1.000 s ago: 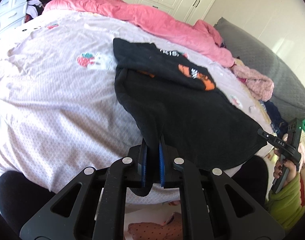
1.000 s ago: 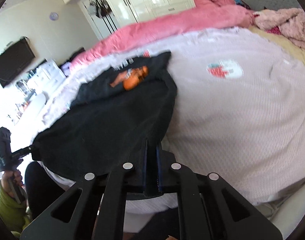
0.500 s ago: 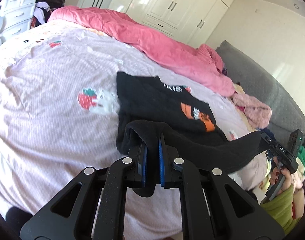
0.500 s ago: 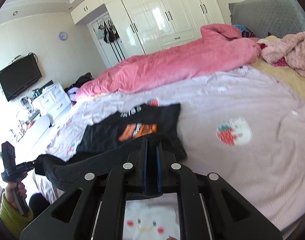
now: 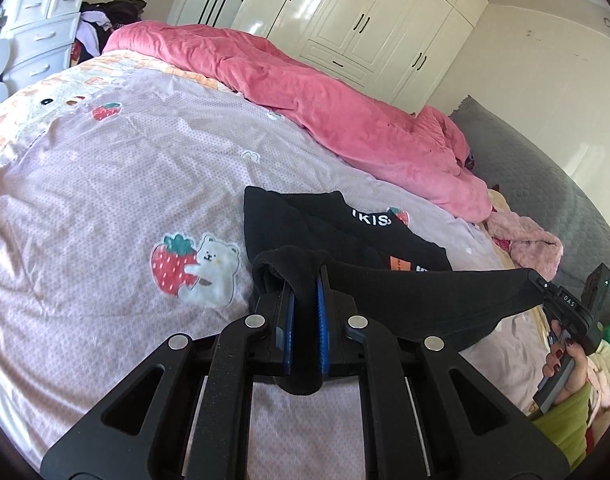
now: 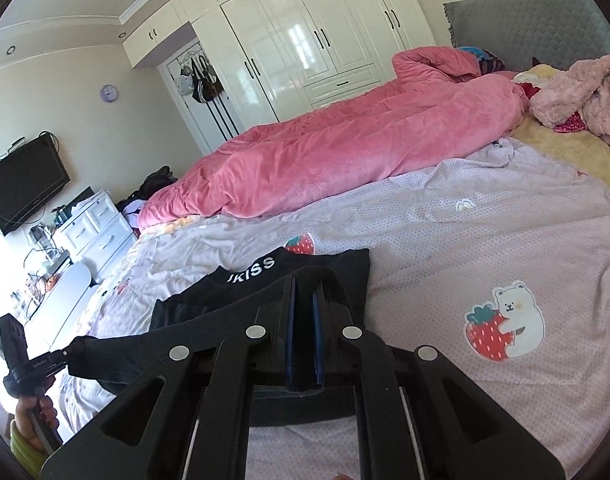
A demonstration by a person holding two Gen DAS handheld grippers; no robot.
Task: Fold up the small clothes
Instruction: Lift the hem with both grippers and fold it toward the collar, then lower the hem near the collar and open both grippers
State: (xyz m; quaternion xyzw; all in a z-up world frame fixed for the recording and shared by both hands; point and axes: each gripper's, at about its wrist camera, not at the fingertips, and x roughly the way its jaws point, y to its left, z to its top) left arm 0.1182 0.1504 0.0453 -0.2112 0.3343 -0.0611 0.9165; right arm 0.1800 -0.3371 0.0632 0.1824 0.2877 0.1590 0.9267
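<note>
1. The bed is covered by a thin, lightly wrinkled lilac sheet (image 5: 105, 200) with a fine dotted weave, printed with a strawberry-and-bear motif (image 5: 195, 270).
2. A plush pink quilt (image 5: 325, 92) lies bunched in a long roll along the far side of the bed, with a fluffy pale pink garment (image 6: 581, 88) near the padded grey headboard (image 6: 537, 28).
3. Glossy white wardrobe doors (image 6: 305, 40) with slim dark handles fill the far wall.
4. The black garment (image 5: 337, 232) is a soft, matte knit with white lettering at the neck and an orange patch on the chest.
5. Its upper part lies flat on the sheet; its lower edge is lifted and stretched into a taut band between the two tools, above the flat part.
6. The left gripper (image 5: 305, 292), black with blue pads, is clamped on one corner of that edge, the cloth bulging over its tips.
7. The right gripper (image 6: 303, 304) is likewise closed tight on the opposite corner.
8. Each handle is held by a hand (image 5: 565, 364) with dark nail varnish and a green sleeve.
</note>
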